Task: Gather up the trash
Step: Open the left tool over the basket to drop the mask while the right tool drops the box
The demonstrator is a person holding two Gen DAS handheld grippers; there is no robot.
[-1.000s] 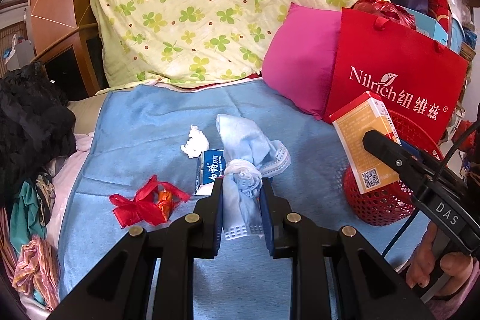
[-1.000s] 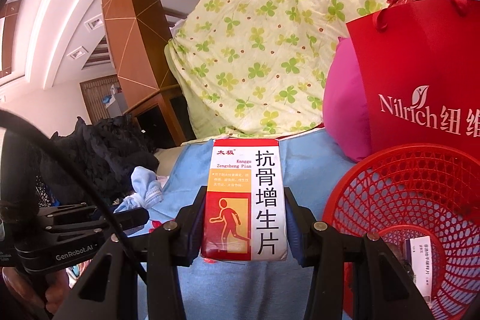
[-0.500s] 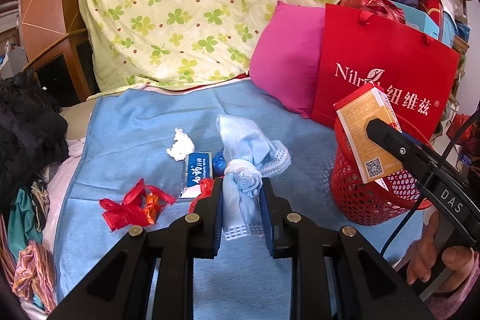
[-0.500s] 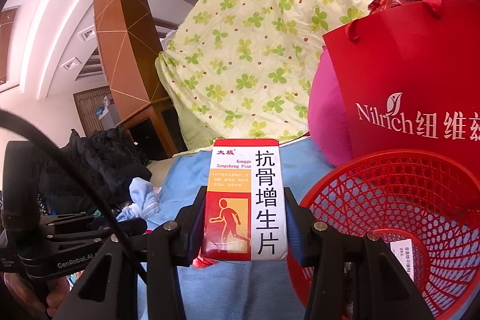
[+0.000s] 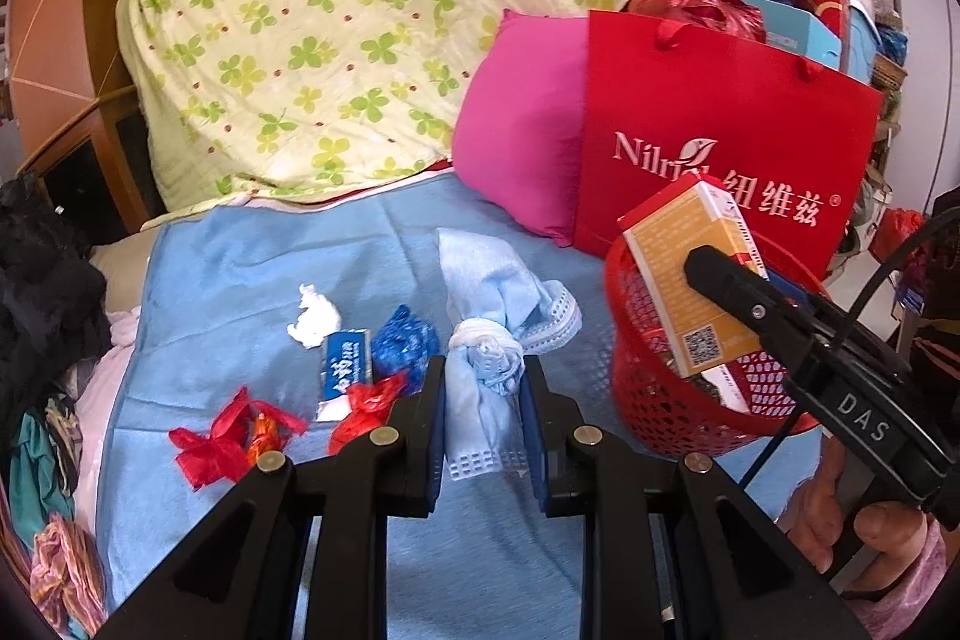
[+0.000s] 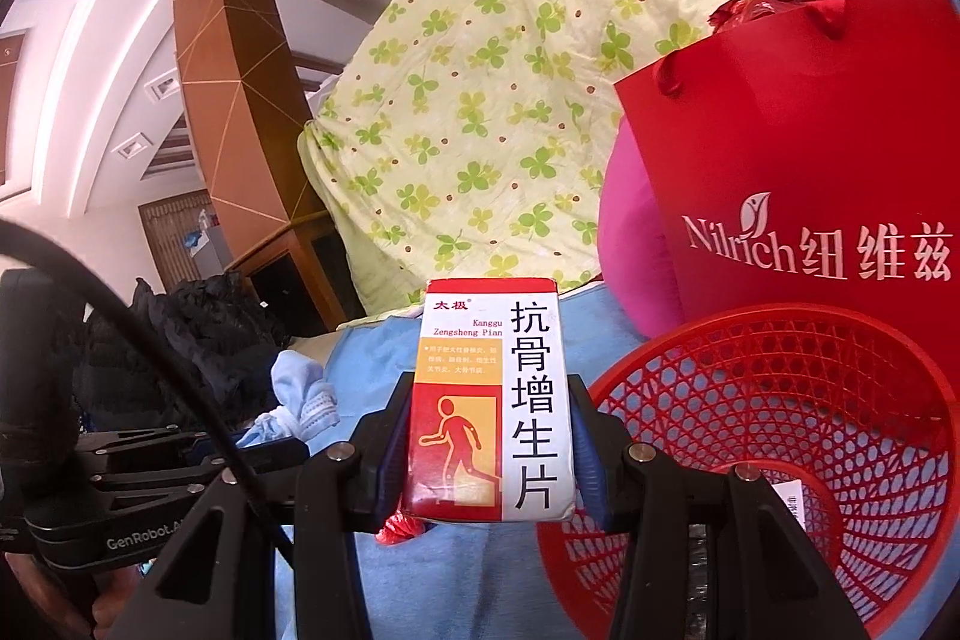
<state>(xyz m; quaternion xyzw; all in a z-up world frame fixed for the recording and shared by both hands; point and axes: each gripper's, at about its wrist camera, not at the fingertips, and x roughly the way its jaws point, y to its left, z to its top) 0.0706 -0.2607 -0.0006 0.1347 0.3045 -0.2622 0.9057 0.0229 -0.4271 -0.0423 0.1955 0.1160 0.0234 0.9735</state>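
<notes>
My left gripper (image 5: pixel 483 418) is shut on a knotted light-blue face mask (image 5: pixel 489 334), held above the blue sheet (image 5: pixel 240 268). My right gripper (image 6: pixel 492 451) is shut on an upright medicine box (image 6: pixel 492 400). In the left wrist view the box (image 5: pixel 684 280) hangs at the rim of the red mesh basket (image 5: pixel 648 394). In the right wrist view the basket (image 6: pixel 780 400) sits just right of the box, with a small box inside. On the sheet lie a white tissue (image 5: pixel 313 319), a blue packet (image 5: pixel 346 364), a blue wrapper (image 5: pixel 403 340) and red wrappers (image 5: pixel 231 436).
A red Nilrich paper bag (image 5: pixel 720 142) and a pink pillow (image 5: pixel 522 142) stand behind the basket. A clover-print quilt (image 5: pixel 360 28) is piled at the back. Dark clothes (image 5: pixel 42 280) lie at the left edge of the bed.
Both grippers have moved toward the basket with their loads. The basket now looks larger and closer, and more wrappers show on the sheet.
</notes>
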